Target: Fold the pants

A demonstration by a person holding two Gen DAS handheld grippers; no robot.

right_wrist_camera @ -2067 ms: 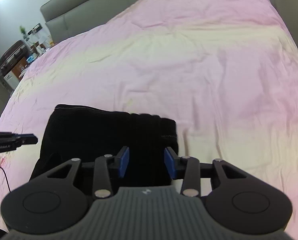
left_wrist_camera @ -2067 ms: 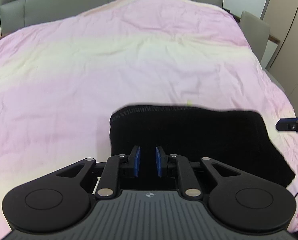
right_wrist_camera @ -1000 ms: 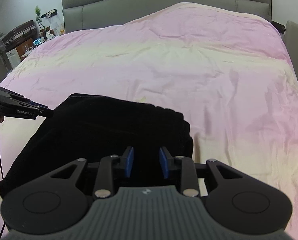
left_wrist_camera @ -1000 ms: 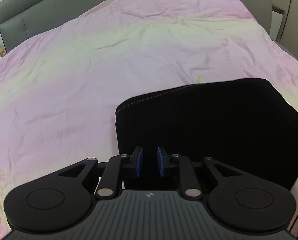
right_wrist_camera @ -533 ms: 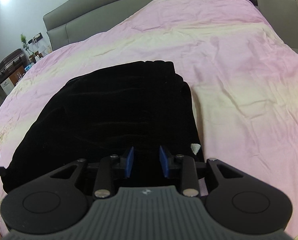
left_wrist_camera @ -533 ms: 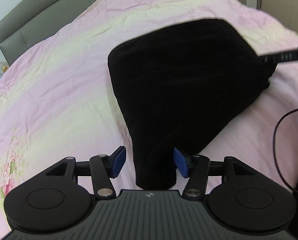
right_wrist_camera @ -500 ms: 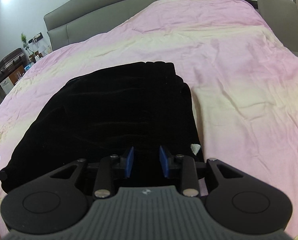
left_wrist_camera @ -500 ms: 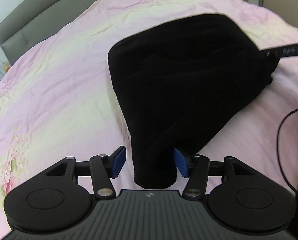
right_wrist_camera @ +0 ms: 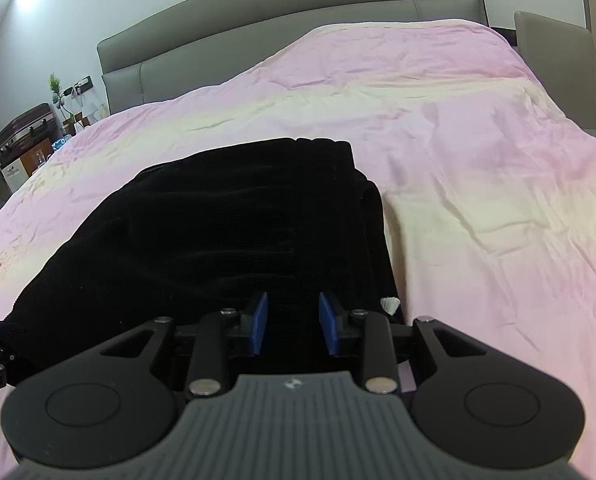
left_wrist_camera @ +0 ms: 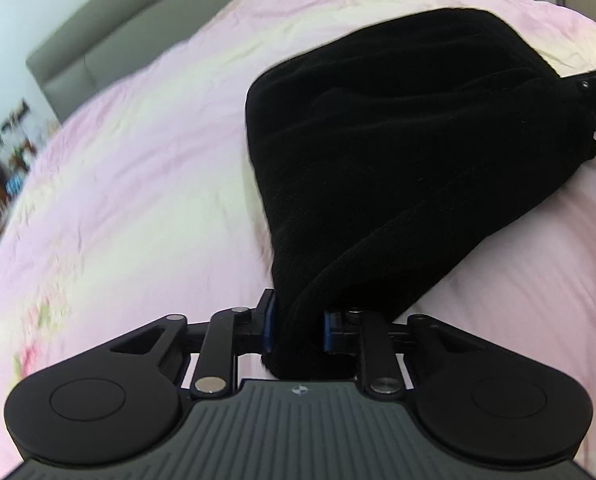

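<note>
The black pants (left_wrist_camera: pixel 398 152) lie folded on the pink bed cover (left_wrist_camera: pixel 129 184). My left gripper (left_wrist_camera: pixel 295 330) is shut on the near corner of the pants, with fabric bunched between its blue pads. In the right wrist view the pants (right_wrist_camera: pixel 225 232) spread ahead and to the left. My right gripper (right_wrist_camera: pixel 292 324) holds the near edge of the pants between its blue pads, which stand slightly apart with cloth between them. The right gripper's tip (left_wrist_camera: pixel 594 80) shows at the far right of the left wrist view, at the pants' other corner.
The grey headboard (right_wrist_camera: pixel 289 28) runs along the far side of the bed. A grey chair (right_wrist_camera: pixel 558 68) stands at the right. A nightstand with a plant and small items (right_wrist_camera: pixel 33 136) is at the far left. A white tag (right_wrist_camera: pixel 390 304) peeks from the pants' right edge.
My left gripper has closed on the near corner of the pants; half a second ago its jaws were wide open around it. The right gripper keeps its hold.
</note>
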